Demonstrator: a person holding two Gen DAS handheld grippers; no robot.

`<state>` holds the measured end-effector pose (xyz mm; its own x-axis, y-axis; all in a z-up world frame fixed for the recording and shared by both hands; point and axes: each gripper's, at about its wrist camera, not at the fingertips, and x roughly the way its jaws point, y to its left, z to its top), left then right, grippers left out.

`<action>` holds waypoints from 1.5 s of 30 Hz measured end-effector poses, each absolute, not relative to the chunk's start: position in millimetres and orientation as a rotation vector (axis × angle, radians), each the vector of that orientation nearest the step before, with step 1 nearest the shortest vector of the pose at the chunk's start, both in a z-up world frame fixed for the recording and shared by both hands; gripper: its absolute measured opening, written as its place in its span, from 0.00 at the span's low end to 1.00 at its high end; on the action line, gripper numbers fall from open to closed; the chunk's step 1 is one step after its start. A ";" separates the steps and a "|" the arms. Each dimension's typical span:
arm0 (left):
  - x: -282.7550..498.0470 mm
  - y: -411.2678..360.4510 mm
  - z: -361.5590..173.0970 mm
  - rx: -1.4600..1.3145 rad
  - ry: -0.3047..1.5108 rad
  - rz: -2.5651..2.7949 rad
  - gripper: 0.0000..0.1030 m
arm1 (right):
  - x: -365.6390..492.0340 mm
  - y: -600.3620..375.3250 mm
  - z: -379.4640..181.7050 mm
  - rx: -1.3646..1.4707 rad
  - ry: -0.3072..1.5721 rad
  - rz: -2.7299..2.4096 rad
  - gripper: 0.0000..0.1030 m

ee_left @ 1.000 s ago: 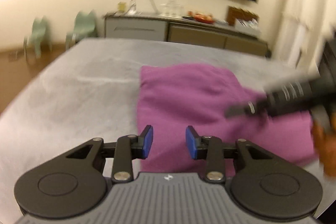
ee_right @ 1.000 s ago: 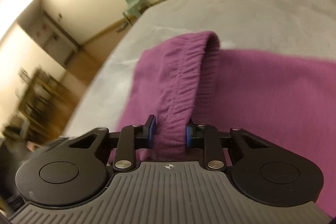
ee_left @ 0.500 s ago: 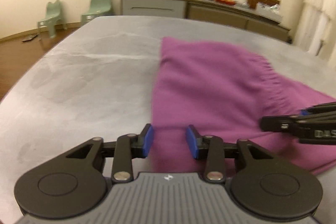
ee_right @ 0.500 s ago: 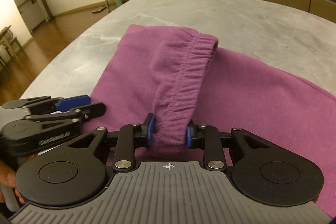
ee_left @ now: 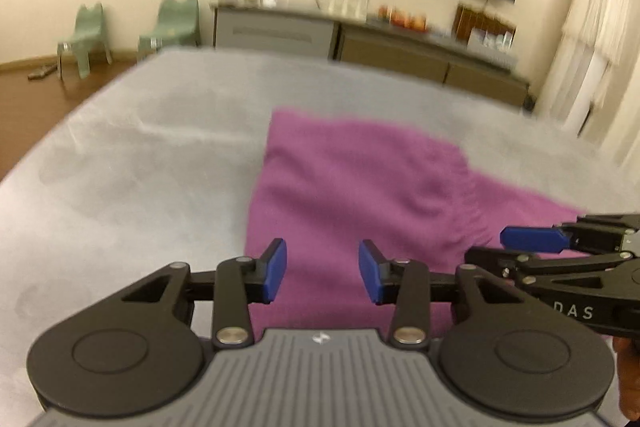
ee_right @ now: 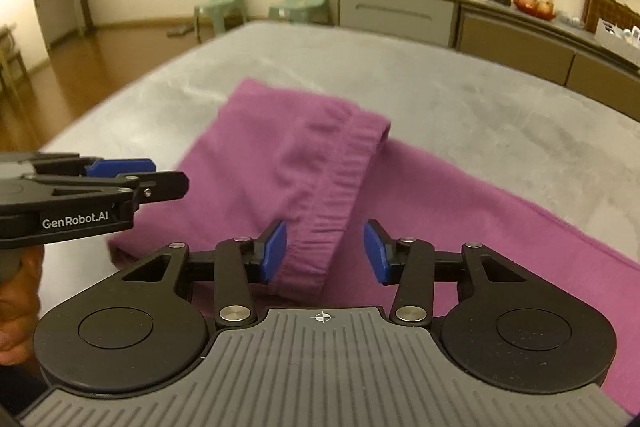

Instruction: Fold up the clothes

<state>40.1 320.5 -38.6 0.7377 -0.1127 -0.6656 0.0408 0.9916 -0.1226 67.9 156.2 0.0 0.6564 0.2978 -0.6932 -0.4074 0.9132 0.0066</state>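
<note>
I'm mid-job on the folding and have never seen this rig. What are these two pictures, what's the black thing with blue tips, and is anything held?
No robot arm here: a person holds a two-finger gripper in each hand, with a fisheye camera on each looking along its fingers. One picture is from the left gripper, the other from the right gripper; each also sees the other gripper from the side. On the grey table lies a purple garment, folded over so its waistband lies on top. The right jaws are opening, the waistband lying loose between them. The left jaws are closing over the cloth but grip nothing.
</note>
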 end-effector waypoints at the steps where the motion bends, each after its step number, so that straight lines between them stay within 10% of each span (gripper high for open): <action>1: 43.0 320.4 -44.9 -0.084 0.760 -0.073 0.39 | 69.8 156.2 -5.8 -0.172 0.769 0.389 0.44; 36: 41.6 332.4 -26.5 -0.133 0.761 -0.094 0.43 | 113.2 151.2 -3.4 -0.144 0.754 0.414 0.48; 45: 166.7 339.6 -16.7 -0.002 0.890 -0.072 0.50 | 68.5 157.4 -7.6 -0.173 0.685 0.519 0.46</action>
